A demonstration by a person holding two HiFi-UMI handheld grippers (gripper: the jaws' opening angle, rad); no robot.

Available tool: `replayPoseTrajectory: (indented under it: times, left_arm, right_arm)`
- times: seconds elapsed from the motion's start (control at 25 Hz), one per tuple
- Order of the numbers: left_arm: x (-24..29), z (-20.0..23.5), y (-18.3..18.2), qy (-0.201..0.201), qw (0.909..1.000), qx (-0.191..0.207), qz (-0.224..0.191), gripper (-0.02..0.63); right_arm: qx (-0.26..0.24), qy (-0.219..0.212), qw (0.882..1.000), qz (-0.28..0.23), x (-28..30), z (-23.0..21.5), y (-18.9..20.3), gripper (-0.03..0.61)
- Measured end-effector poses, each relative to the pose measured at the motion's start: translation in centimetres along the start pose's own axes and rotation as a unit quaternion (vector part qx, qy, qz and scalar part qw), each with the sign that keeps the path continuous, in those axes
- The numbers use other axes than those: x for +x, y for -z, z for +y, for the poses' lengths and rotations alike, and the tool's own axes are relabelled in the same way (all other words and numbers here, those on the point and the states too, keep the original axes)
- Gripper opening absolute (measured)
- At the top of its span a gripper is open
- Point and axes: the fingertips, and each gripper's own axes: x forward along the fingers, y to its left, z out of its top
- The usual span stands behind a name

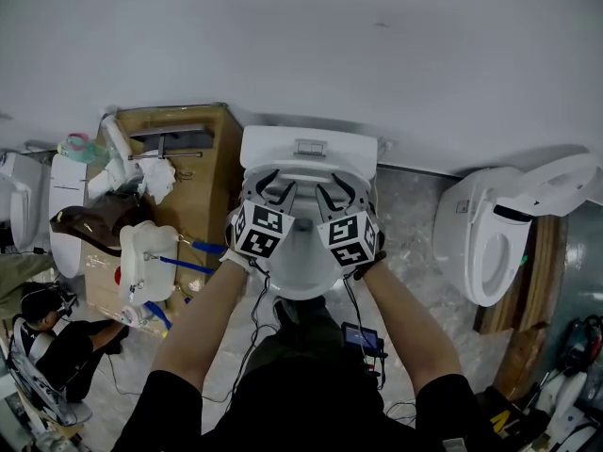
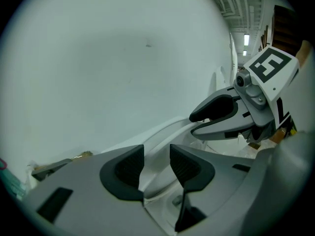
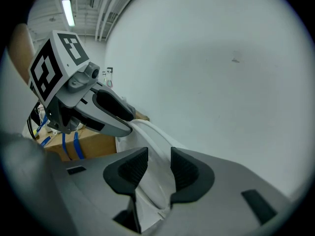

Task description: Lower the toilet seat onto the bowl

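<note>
A white toilet stands straight ahead of me, its tank point(image 1: 306, 149) against the wall and its bowl point(image 1: 301, 276) just below my hands. The white toilet seat point(image 3: 152, 146) stands raised, and its curved top edge point(image 2: 165, 129) runs between both pairs of jaws. My left gripper point(image 1: 273, 191) is shut on the seat's left part, with the rim between its ribbed pads point(image 2: 130, 168). My right gripper point(image 1: 336, 196) is shut on the right part, close beside the left one. Each gripper shows in the other's view: the right gripper point(image 2: 221, 117) and the left gripper point(image 3: 106, 109).
A second white toilet point(image 1: 499, 243) with its lid up stands to the right. On the left are a wooden cabinet point(image 1: 203, 158), white fixtures with blue hoses point(image 1: 146, 262) and a seated person point(image 1: 52, 337). A bare white wall point(image 1: 301, 36) rises behind the tank. Cables trail on the floor.
</note>
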Motion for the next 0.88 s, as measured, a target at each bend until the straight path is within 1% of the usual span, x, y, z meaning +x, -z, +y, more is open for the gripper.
replayPoseTrajectory:
  times: [0.12, 0.24, 0.32, 0.4, 0.52, 0.56, 0.6, 0.64, 0.68, 0.76, 0.84, 0.88]
  left_arm:
    - [-0.8, -0.5, 0.6, 0.001, 1.0, -0.005, 0.0, 0.17]
    - [-1.5, -1.1, 1.2, 0.002, 0.9999, -0.011, -0.001, 0.17]
    - [-2.0, -1.4, 1.6, 0.001, 0.9999, -0.013, -0.002, 0.17]
    - [-2.6, -1.8, 2.0, 0.003, 0.9998, -0.018, -0.002, 0.17]
    - [-3.4, -2.4, 2.8, 0.005, 0.9998, -0.019, -0.002, 0.17]
    - [-3.7, -2.6, 3.0, 0.006, 0.9998, -0.018, 0.0, 0.17]
    - [-3.9, -2.8, 3.3, 0.008, 0.9998, -0.017, 0.001, 0.17]
    - [-4.2, -3.0, 3.6, 0.01, 0.9998, -0.016, 0.003, 0.17]
    - [-4.4, -3.3, 3.9, 0.012, 0.9998, -0.015, 0.004, 0.17]
    - [-5.0, -3.8, 4.5, 0.017, 0.9997, -0.015, 0.006, 0.17]
    - [-5.6, -4.4, 5.2, 0.022, 0.9996, -0.014, 0.008, 0.17]
    - [-5.9, -4.7, 5.5, 0.024, 0.9996, -0.013, 0.008, 0.17]
  right_arm:
    - [0.007, -0.002, 1.0, 0.003, -0.8, 0.6, 0.3, 0.161]
    - [0.037, -0.002, 0.999, 0.001, -2.1, 1.1, 0.5, 0.161]
    - [0.077, -0.001, 0.997, 0.0, -3.2, 1.5, 0.7, 0.161]
    - [0.127, 0.001, 0.992, 0.003, -4.4, 1.8, 1.2, 0.161]
    - [0.211, -0.009, 0.977, 0.01, -5.9, 3.2, 2.2, 0.161]
    - [0.243, -0.018, 0.97, 0.016, -6.3, 3.8, 2.7, 0.161]
    - [0.28, -0.03, 0.959, 0.023, -6.5, 4.5, 3.3, 0.161]
    - [0.32, -0.044, 0.946, 0.029, -6.6, 5.2, 3.9, 0.161]
    - [0.363, -0.059, 0.929, 0.034, -6.7, 5.9, 4.4, 0.161]
    - [0.446, -0.086, 0.89, 0.035, -6.9, 7.1, 5.2, 0.161]
    - [0.514, -0.103, 0.851, 0.028, -7.1, 7.7, 5.6, 0.161]
    - [0.541, -0.11, 0.833, 0.022, -7.2, 7.9, 5.6, 0.161]
